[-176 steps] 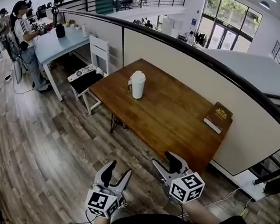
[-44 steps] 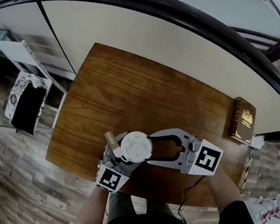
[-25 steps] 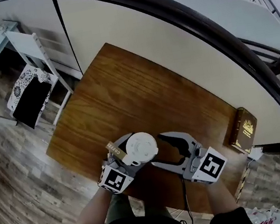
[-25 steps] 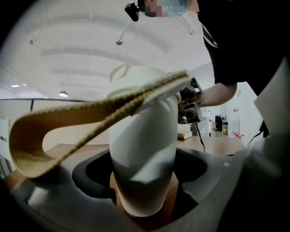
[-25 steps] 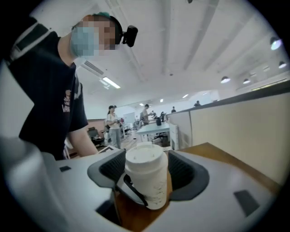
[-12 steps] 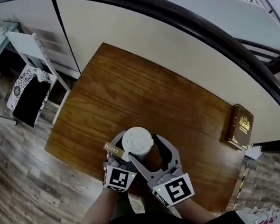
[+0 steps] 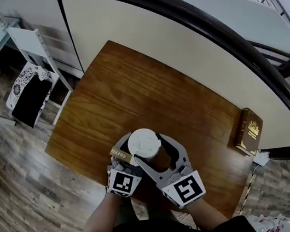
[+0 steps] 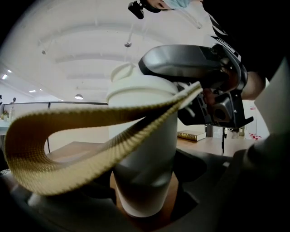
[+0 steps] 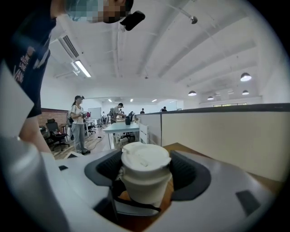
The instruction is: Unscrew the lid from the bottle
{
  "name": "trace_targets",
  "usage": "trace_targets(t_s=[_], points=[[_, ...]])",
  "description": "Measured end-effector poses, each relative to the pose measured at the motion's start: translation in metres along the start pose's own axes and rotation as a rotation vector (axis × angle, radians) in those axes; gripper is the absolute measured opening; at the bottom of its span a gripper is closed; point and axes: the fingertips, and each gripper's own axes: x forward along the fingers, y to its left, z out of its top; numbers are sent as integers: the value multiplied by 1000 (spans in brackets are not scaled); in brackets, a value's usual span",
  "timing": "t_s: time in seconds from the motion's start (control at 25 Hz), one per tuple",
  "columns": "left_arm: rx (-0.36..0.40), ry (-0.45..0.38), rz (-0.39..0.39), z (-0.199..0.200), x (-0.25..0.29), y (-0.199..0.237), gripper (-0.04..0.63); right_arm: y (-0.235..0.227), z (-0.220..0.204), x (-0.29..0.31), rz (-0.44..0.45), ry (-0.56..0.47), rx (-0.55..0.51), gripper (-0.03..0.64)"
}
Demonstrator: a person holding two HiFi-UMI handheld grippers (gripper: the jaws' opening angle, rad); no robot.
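A white chair (image 7: 33, 85) with a dark patterned seat stands on the floor off the tabletop's (image 7: 146, 90) corner, at about 10 o'clock from the bottle (image 8: 146, 158). The bottle stands upright close to the tabletop's near edge, toward 6 o'clock in the head view.

The left gripper (image 7: 130, 149) reaches in from 7 o'clock. Its jaws are clamped on the bottle's lower body, the dark pads pressing on either side near the base. A tan woven strap (image 8: 86, 136) hangs from the bottle's top and loops out toward 9 o'clock, across the left gripper view.

The white lid (image 9: 145, 158) sits on the bottle, level and in place.

The right gripper (image 7: 157, 152) comes in from 5 o'clock, higher up, level with the lid. Its jaws have just been opening and now stand wide apart, one on each side of the lid. The lid is between them, with a clear gap on both sides, so neither pad touches it.

A brown book (image 7: 246, 132) lies flat by the tabletop's right edge, at 3 o'clock from the bottle and well apart from both grippers.
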Motion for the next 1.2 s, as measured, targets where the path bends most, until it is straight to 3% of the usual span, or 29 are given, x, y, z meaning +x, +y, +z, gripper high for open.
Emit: trace_targets(t_s=[0.24,0.6,0.76,0.84,0.92,1.0,1.08,1.2], points=[[9,-12,-71,0,0,0,387,1,4,2,249,-7,-45,313],[6,-16,-210,-1,-1,-3,387,7,7,1,780,-17,-159,314],[15,2,-250,-5,-2,-5,387,8,-2,-3,1070,29,-369,314],[3,0,-250,0,-1,-4,387,7,-4,-5,1150,59,-406,314],[8,-9,-248,0,-1,-4,387,7,-2,-4,1169,84,-384,313],[15,-11,-243,-1,-1,-4,387,9,6,-1,1125,90,-292,313],[2,-2,-229,0,-1,-2,387,9,13,2,1028,71,-192,313],[1,-12,-204,-1,0,-2,387,3,20,-1,826,-7,-140,314]])
